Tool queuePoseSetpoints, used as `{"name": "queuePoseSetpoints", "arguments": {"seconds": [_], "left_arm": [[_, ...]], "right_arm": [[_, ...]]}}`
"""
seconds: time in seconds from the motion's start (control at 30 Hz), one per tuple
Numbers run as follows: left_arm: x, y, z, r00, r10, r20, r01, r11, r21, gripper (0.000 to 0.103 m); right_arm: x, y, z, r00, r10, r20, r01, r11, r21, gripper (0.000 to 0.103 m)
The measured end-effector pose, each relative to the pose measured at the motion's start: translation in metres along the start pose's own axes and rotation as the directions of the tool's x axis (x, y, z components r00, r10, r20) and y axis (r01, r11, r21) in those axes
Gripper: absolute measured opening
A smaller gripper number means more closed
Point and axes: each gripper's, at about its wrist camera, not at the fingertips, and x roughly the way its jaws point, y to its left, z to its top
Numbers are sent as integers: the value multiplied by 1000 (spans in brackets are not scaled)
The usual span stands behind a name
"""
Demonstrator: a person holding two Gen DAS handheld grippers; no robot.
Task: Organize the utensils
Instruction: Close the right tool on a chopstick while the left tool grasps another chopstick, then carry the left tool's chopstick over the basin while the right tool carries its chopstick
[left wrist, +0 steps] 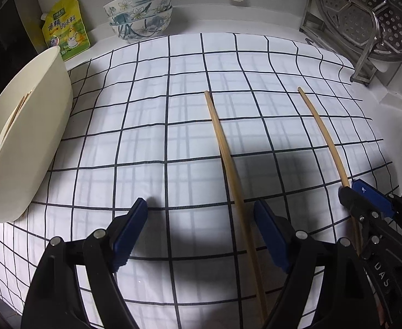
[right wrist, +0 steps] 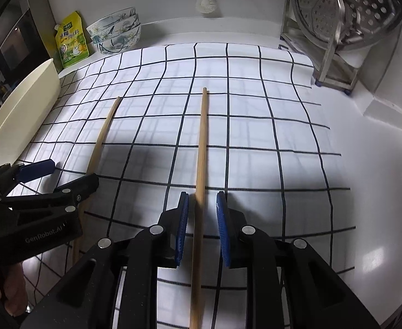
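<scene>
I judge the sorting partly done: my cream holder (left wrist: 31, 137) at the left already has a few chopsticks inside, while two lie on the checked cloth (left wrist: 146, 109). My left claw (left wrist: 201, 230) is spread beside one chopstick (left wrist: 223, 148); my right claw (right wrist: 201, 227) straddles the other chopstick (right wrist: 202, 142), pads not pressing it.

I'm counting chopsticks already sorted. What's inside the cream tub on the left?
Inside the cream tub, thin wooden chopsticks lean against the far wall. The near wall hides the bottom, so no count is possible.
</scene>
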Motion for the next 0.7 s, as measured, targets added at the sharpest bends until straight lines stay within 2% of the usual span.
{"name": "queuePoseSetpoints", "arguments": {"seconds": [0.07, 0.13, 0.17, 0.23, 0.27, 0.3, 0.37, 0.57, 0.7], "left_arm": [[0, 0, 1, 1000, -7, -1, 7, 1000, -9, 74], [-1, -1, 2, 1000, -17, 1, 17, 1000, 0, 60], [-2, -2, 3, 1000, -25, 3, 25, 1000, 7, 55], [-3, -6, 5, 999, -38, 2, 38, 999, 21, 30], [-3, -7, 6, 999, -42, 0, 42, 999, 26, 23], [-3, -8, 8, 999, -51, -7, 51, 998, 29, 10], [-2, -6, 10, 997, -67, -24, 67, 997, 23, 7], [-3, 5, 14, 990, -119, -70, 120, 993, 9, 7], [-16, 18, 20, 988, -144, -60, 145, 989, 0, 7]], "right_arm": [[1, 3, 1, 1000, -5, -2, 5, 1000, -17, 20], [3, 4, 3, 1000, -9, -4, 9, 1000, -24, 13], [3, 4, 3, 1000, -13, -5, 13, 1000, -26, 7], [4, 3, 4, 1000, -6, -9, 6, 1000, -20, 7], [4, 2, 4, 1000, -5, -10, 4, 1000, -19, 7], [3, 2, 3, 1000, -5, -10, 5, 1000, -19, 6], [3, 2, 4, 1000, 0, -12, 0, 1000, -12, 6], [-3, 5, 5, 999, 37, -14, -37, 999, 29, 6], [-12, 15, 12, 998, 58, 0, -58, 997, 42, 6]]}}
